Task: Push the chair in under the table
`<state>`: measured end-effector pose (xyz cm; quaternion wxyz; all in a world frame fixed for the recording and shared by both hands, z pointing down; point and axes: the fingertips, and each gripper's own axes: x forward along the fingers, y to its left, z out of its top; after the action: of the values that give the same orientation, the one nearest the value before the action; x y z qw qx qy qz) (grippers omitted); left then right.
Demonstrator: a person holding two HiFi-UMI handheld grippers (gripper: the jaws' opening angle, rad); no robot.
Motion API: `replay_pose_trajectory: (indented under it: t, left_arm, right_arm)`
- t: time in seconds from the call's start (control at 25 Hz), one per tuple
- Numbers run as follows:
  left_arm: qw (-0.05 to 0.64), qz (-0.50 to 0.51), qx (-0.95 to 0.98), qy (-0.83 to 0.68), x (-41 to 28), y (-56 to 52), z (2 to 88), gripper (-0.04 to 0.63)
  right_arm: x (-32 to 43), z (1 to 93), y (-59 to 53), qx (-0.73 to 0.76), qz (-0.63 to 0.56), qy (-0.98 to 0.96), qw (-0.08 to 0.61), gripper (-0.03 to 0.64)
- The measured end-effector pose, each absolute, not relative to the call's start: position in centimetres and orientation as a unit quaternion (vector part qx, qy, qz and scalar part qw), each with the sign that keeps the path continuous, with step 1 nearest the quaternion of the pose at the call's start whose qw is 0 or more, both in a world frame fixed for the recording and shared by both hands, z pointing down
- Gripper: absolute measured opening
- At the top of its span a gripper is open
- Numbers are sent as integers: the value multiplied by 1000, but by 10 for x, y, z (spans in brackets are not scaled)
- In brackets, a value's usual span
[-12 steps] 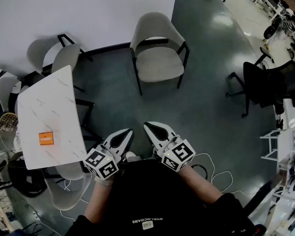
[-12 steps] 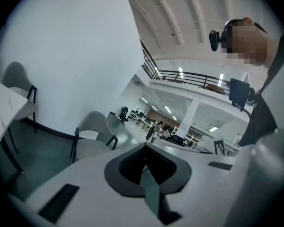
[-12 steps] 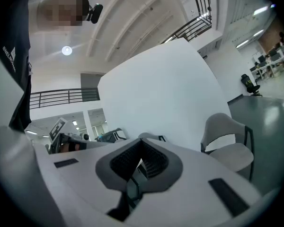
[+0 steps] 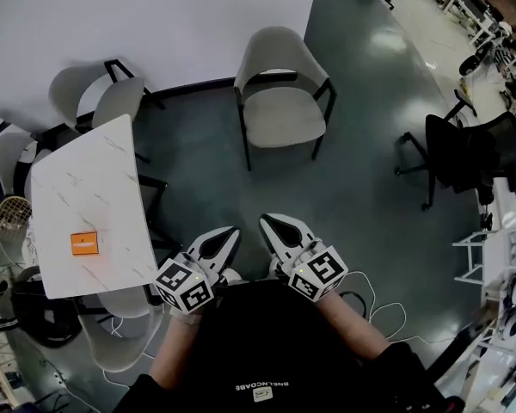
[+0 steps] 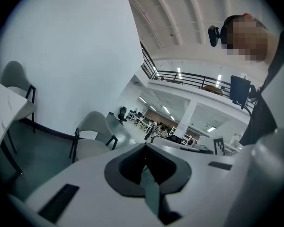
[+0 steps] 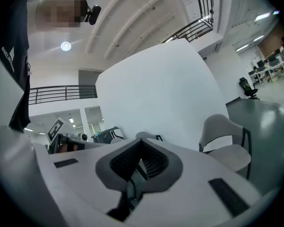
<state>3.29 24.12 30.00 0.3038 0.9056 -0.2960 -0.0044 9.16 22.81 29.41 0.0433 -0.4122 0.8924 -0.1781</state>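
A beige chair with black legs [image 4: 280, 95] stands alone on the grey floor by the white wall, well away from the white marble-top table [image 4: 88, 205] at the left. It also shows in the left gripper view [image 5: 92, 137] and the right gripper view [image 6: 226, 143]. Both grippers are held close to my body, far short of the chair. My left gripper [image 4: 227, 235] is shut and empty. My right gripper [image 4: 267, 224] is shut and empty too. The two point side by side toward the chair.
Several beige chairs [image 4: 95, 93] are tucked around the table, which carries an orange box [image 4: 83, 243]. A black office chair [image 4: 469, 153] stands at the right, with white shelving [image 4: 499, 269] beyond it. A white cable [image 4: 374, 304] lies on the floor by my feet.
The whole view has shifted slightly; the chair and both grippers sit a little lower and to the right in the picture. The grippers stay shut.
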Motion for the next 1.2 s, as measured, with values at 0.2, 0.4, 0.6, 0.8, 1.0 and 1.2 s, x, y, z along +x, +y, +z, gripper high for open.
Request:
replay_pose_trajectory:
  t: [0.2,0.4,0.6,0.8,1.0,1.2]
  left_arm:
    - [310,-17,903,-295,23,242,300,4]
    - [321,-21,896,-306,2,242,305,4]
    - [332,-26,887,-319,-34,243,312,5]
    - [339,-26,884,-322,-72,248,321,5]
    - [354,-26,874,-331,-104,249,336,4]
    - [367,-25,866,-338,-112,245,347,5]
  right_arm:
    - [82,296,229,-410,-179,894,36,12]
    - [75,302,222,-427,-207,879,45,12]
    - [53,311,220,-436,-223,871,34,12]
    - [21,324,219,-440,-239,865,23,12]
    - [-8,334,223,-430,-228,873,-7,12]
    - [-11,336,213,-432,-232,872,-10,14]
